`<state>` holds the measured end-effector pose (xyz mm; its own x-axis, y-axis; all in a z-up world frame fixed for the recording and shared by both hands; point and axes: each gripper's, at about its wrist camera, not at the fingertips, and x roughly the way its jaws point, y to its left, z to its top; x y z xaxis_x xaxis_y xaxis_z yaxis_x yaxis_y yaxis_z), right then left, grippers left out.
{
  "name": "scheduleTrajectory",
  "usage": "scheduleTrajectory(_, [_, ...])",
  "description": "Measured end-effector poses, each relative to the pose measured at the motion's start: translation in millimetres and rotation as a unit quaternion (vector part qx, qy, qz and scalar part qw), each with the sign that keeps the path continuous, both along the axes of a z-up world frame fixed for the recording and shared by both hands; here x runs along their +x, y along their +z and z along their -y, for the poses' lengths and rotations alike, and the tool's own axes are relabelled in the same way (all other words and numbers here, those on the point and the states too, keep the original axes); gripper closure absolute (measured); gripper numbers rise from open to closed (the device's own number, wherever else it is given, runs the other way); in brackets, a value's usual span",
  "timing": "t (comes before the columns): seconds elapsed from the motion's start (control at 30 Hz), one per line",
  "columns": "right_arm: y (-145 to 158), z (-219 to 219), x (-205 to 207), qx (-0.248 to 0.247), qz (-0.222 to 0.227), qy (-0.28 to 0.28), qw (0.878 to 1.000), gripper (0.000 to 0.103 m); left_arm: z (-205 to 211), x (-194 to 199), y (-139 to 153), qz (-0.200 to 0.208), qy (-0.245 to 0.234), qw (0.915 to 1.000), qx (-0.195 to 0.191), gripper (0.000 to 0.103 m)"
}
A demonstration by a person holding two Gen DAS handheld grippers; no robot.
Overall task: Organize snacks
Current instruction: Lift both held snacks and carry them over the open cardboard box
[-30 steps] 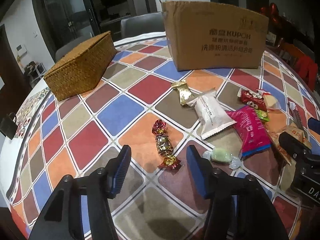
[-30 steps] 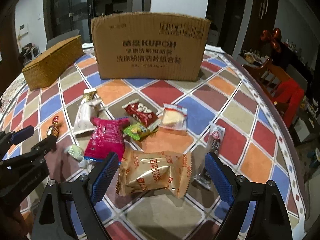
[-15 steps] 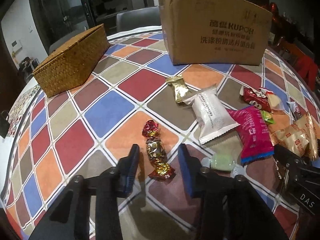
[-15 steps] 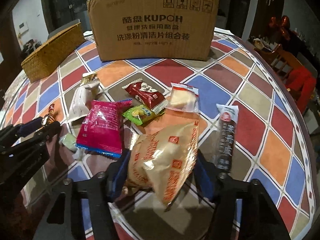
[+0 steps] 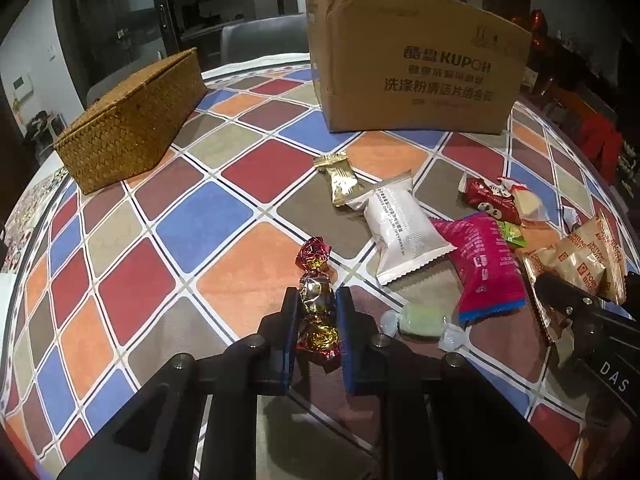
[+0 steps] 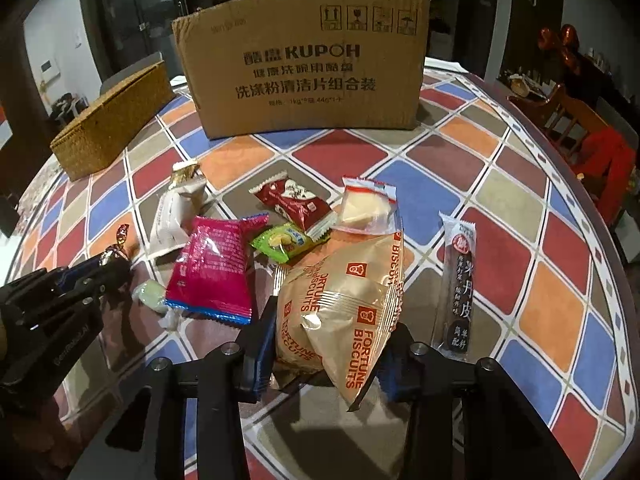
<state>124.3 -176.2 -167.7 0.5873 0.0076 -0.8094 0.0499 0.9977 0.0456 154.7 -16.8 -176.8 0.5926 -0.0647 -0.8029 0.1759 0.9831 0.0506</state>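
My left gripper [image 5: 317,296] is shut on a red and gold foil-wrapped candy [image 5: 313,254] that lies on the checked tablecloth. The jaws of my right gripper [image 6: 332,332] are closing on a tan fortune biscuits bag [image 6: 340,280]. Their blue pads press its sides, and it stands tilted up between them. The bag [image 5: 576,260] also shows at the right edge of the left wrist view. Other snacks lie between the two grippers: a white packet [image 5: 400,228], a pink packet [image 5: 484,268], a pale green candy [image 5: 424,316] and a gold packet [image 5: 340,180].
A tall cardboard box [image 6: 304,64] stands at the back of the round table, with a woven basket [image 5: 132,120] to its left. A red packet [image 6: 296,200], a cake slice pack [image 6: 368,208], a small green packet [image 6: 280,240] and a dark bar [image 6: 460,288] lie nearby. Chairs surround the table.
Both grippers have closed from wide open. The left jaws came in around the foil candy. The right jaws squeezed the biscuits bag, which rose from flat to tilted up.
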Motion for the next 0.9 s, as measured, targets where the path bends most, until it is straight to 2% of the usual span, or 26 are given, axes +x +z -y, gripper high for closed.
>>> scheduleTrajectory(0.3, [17, -1, -3, -0.005, 0.019, 0.003, 1.000, 0.060, -2, -6, 18, 0.019, 0.007, 0.9998, -0.001, 0.084])
scheduleTrajectory(0.9, [91, 3, 17, -0.023, 0.104, 0.013, 0.994, 0.060, 4, 6, 86, 0.074, 0.010, 0.9972, -0.006, 0.084])
